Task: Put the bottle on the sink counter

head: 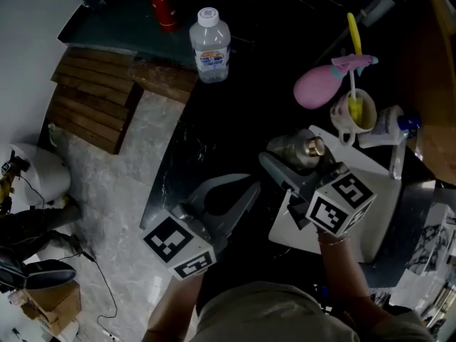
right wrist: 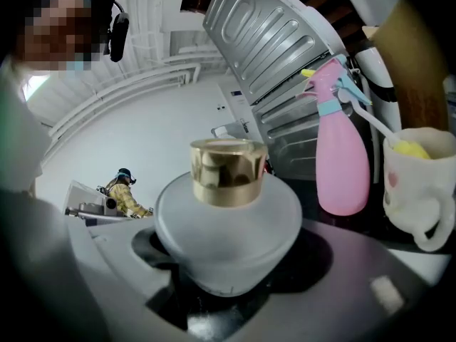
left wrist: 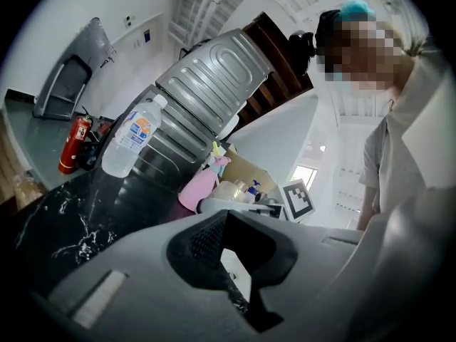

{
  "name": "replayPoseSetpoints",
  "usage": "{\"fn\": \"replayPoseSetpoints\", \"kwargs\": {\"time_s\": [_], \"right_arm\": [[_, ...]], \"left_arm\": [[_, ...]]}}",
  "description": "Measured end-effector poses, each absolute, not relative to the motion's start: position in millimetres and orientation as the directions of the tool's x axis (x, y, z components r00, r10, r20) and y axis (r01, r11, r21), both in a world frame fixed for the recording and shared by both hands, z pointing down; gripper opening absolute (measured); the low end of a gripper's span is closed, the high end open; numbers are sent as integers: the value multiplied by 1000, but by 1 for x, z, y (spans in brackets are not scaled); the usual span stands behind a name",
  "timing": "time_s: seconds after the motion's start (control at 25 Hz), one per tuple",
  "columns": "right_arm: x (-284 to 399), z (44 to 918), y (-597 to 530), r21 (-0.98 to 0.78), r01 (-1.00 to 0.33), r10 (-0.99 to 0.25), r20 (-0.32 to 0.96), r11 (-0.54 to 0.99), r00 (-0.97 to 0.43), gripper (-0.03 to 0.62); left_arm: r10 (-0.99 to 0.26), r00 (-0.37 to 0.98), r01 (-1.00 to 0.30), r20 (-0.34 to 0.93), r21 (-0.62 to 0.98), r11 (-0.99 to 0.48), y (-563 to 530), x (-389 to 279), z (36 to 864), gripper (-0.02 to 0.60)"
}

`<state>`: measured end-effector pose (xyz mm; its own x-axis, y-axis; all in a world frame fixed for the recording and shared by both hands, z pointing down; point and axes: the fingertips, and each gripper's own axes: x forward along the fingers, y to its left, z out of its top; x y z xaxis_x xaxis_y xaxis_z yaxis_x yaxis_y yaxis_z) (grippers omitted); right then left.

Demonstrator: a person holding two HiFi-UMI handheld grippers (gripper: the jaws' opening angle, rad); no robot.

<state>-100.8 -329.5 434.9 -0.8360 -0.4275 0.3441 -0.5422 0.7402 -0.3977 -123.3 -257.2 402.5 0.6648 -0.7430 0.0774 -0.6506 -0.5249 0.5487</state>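
A frosted glass bottle point(right wrist: 228, 230) with a gold cap point(right wrist: 226, 171) sits between the jaws of my right gripper point(right wrist: 229, 283), which is shut on its round body. In the head view the bottle point(head: 291, 148) hangs over the black marble counter point(head: 214, 137), by the edge of a white board point(head: 381, 216); the right gripper point(head: 288, 164) comes in from below. My left gripper point(head: 239, 194) is to the left over the counter's front edge. In the left gripper view, the left gripper point(left wrist: 231, 251) has its jaws closed together with nothing in them.
A clear water bottle point(head: 210, 45) point(left wrist: 132, 137) and a red extinguisher point(head: 162, 2) point(left wrist: 71, 144) stand at the counter's far end. A pink spray bottle point(head: 320, 84) point(right wrist: 342, 155) and a mug with a yellow brush point(head: 354, 111) point(right wrist: 420, 184) stand right of the bottle.
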Motion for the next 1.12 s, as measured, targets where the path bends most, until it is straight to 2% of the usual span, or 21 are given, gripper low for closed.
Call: {"fn": "replayPoseSetpoints", "kwargs": {"time_s": [1.12], "right_arm": [[-126,490,-351,-165,-576,-400,569,801,-719,339]], "left_arm": [[-785,616,-663,75,588,-464,-268,-147,419,6]]}}
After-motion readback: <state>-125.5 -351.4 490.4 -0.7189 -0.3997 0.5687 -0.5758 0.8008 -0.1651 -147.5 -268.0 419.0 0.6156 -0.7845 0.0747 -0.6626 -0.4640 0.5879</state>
